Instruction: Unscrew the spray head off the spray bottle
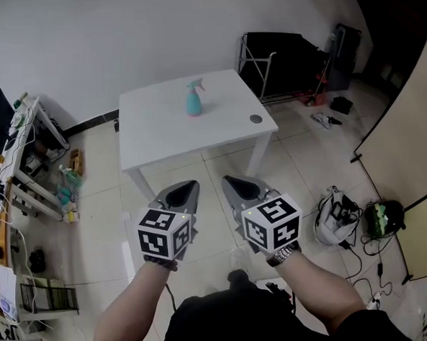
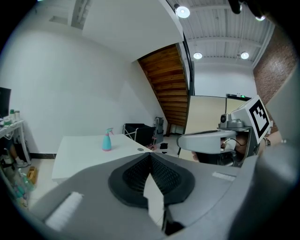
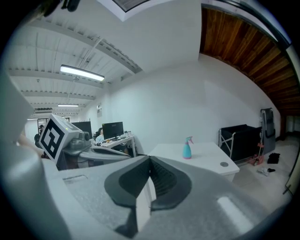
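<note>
The spray bottle stands upright on the white counter, well apart from both tools. Left tool and right tool hang side by side above the floor, each pressed together, pinching nothing

Camera layout: head view plus two tool-mounted views.
Head view looks steeply down over the left tool and right tool. Each tool view faces along its own jaws. All three share the distant tabletop and spray bottle.
</note>
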Demonstrator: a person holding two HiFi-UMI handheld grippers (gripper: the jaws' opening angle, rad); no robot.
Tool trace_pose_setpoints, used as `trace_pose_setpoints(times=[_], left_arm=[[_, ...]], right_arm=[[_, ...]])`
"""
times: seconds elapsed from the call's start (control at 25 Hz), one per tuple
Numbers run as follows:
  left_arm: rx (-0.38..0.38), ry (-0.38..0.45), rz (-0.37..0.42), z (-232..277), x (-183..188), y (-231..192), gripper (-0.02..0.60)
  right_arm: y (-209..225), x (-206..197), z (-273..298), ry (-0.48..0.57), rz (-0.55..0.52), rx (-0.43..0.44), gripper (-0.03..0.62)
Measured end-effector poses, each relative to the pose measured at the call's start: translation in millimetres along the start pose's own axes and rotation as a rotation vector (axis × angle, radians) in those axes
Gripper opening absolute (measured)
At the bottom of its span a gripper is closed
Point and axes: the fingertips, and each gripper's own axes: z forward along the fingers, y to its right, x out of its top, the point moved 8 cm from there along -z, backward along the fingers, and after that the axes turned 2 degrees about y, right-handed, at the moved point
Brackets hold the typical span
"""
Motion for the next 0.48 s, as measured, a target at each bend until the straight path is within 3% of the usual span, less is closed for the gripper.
trace_pose_setpoints(times=[0.48], left_arm=[[0.042, -0.028, -0.020, 76.3, 17.4, -21.3, 0.012]], right_arm=[[72.1, 14.0, 46.4, -0.023, 0.012, 0.044, -0.008]])
